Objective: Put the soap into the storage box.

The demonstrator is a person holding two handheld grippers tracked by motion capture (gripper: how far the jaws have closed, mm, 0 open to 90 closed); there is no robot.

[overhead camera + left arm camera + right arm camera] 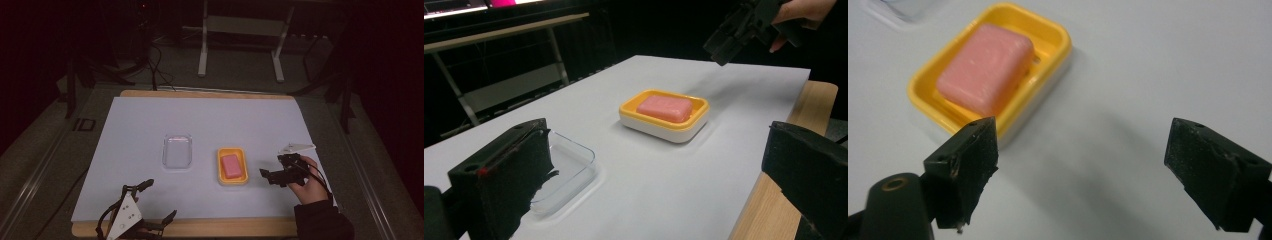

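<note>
Resting in the yellow dish (233, 178) at mid-table, the pink soap (231, 165) is approached by the right gripper (270, 175), jaws spread and empty, and is judged firm, slick, best pinched across its long sides; left gripper (159, 202) spread too.

pink soap (231, 165), yellow dish (232, 181)

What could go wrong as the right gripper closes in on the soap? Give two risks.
The right gripper, jaws open, hovers beside the yellow dish. Coming in low, a jaw might catch the rim and push the dish along the table. The pink soap lies loose in the dish, so an off-centre pinch could let it slip or tilt out.
</note>
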